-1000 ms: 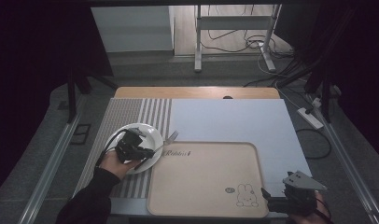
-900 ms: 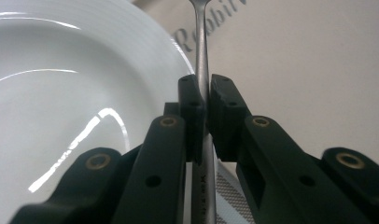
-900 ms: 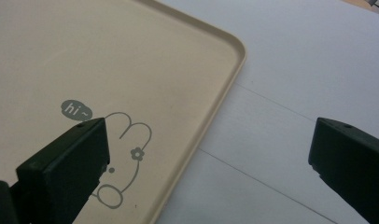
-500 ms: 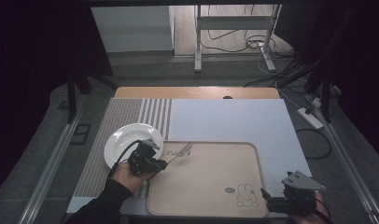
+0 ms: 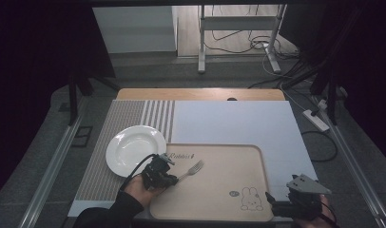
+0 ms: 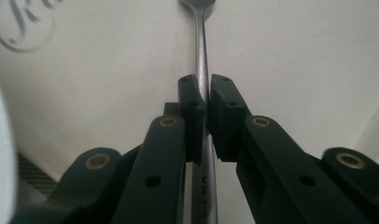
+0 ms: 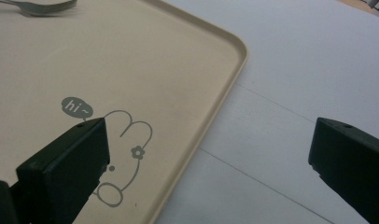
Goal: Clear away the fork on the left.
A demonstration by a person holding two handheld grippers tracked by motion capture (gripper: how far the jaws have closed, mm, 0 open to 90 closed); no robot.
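Fork [image 5: 193, 169] over tray [image 5: 238, 156], tines up-right, diagonal axis, L gripper [image 5: 168, 179] pinching handle, R gripper [image 5: 272, 202] jaws spread.

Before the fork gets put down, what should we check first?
1. Left gripper jaws shut on the fork handle: ok.
2. Fork over the beige tray, tines pointing away from the hand: ok.
3. Tray bare around the fork: ok.
4. White plate beside the tray, apart from the fork: ok.
5. Right gripper open at the tray's near right corner, far from the fork: ok.
6. Fork touching the tray: cannot tell.
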